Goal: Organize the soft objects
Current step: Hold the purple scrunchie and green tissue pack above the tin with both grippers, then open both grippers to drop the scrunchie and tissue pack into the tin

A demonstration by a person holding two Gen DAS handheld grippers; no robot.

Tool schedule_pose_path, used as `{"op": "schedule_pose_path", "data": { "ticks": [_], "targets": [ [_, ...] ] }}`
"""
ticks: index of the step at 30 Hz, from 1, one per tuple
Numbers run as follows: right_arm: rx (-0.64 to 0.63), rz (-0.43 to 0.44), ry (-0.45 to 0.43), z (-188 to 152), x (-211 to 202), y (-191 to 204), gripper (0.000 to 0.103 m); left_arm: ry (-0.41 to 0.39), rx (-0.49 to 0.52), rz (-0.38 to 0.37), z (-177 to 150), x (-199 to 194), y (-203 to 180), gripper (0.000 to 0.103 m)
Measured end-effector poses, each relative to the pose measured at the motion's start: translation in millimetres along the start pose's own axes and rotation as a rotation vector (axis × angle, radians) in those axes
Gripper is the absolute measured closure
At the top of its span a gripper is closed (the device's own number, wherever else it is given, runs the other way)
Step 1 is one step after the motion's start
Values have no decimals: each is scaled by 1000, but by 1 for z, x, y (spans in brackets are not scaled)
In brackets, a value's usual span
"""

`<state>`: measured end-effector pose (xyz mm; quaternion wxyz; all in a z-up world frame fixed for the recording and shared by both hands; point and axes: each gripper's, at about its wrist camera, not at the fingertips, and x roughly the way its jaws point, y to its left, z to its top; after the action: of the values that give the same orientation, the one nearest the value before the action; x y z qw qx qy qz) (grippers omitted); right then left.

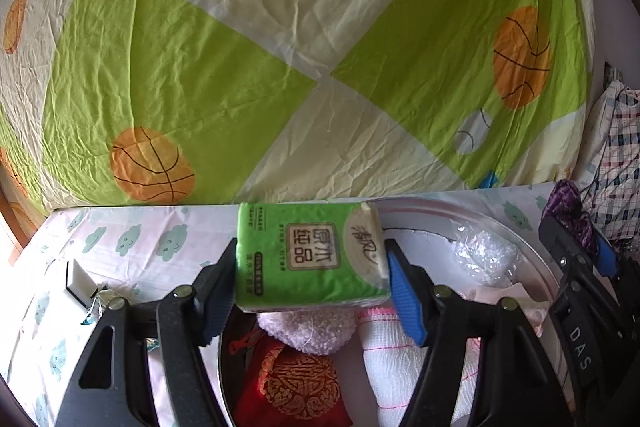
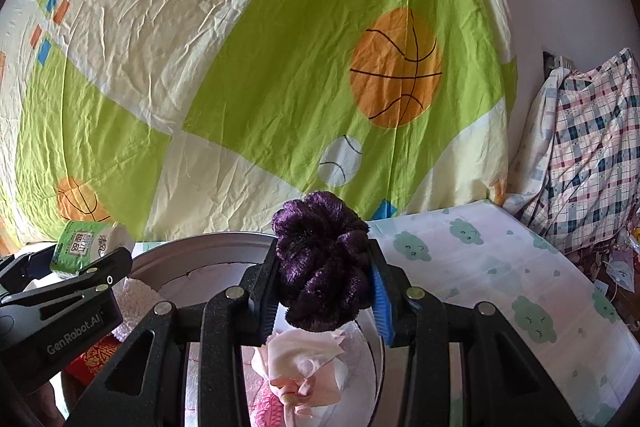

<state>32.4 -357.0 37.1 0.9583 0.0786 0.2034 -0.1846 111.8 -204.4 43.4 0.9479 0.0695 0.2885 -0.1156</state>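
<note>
The left claw (image 1: 310,267) is clamped on a green tissue pack (image 1: 310,255), held lengthwise between its pads above the round metal basin (image 1: 532,251) that sits on the cloud-print bed sheet (image 1: 132,243). The right claw (image 2: 322,287) pinches a purple velvet scrunchie (image 2: 322,267) over the same basin, with the left claw and its pack visible just to its left. Inside the basin lie a red embroidered pouch (image 1: 296,387), a pink fluffy cloth (image 1: 308,331), a white towel (image 1: 396,379), a clear plastic bag (image 1: 484,255) and a crumpled pink tissue (image 2: 308,359); a basketball-print quilt (image 1: 240,47) hangs behind.
</note>
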Motion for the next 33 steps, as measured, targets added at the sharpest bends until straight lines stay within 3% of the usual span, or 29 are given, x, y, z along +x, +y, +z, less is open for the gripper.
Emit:
{"op": "schedule_pose_path", "data": {
  "ticks": [10,24,26,28,31,33],
  "targets": [
    [-1,53,93,-3,16,1,61,93,34,35,2,24,-3,35],
    [2,151,124,-3,20,4,60,178,54,46,-1,39,-4,32],
    [1,173,131,-3,22,4,58,186,67,45,-1,40,-6,24],
    [13,198,133,-3,22,2,49,187,80,46,-2,39,-9,0],
    [60,210,119,-3,21,-5,33,119,100,72,-1,28,-14,0],
    [100,224,97,-2,18,-11,27,83,122,87,-3,22,-16,0]
  ]
}}
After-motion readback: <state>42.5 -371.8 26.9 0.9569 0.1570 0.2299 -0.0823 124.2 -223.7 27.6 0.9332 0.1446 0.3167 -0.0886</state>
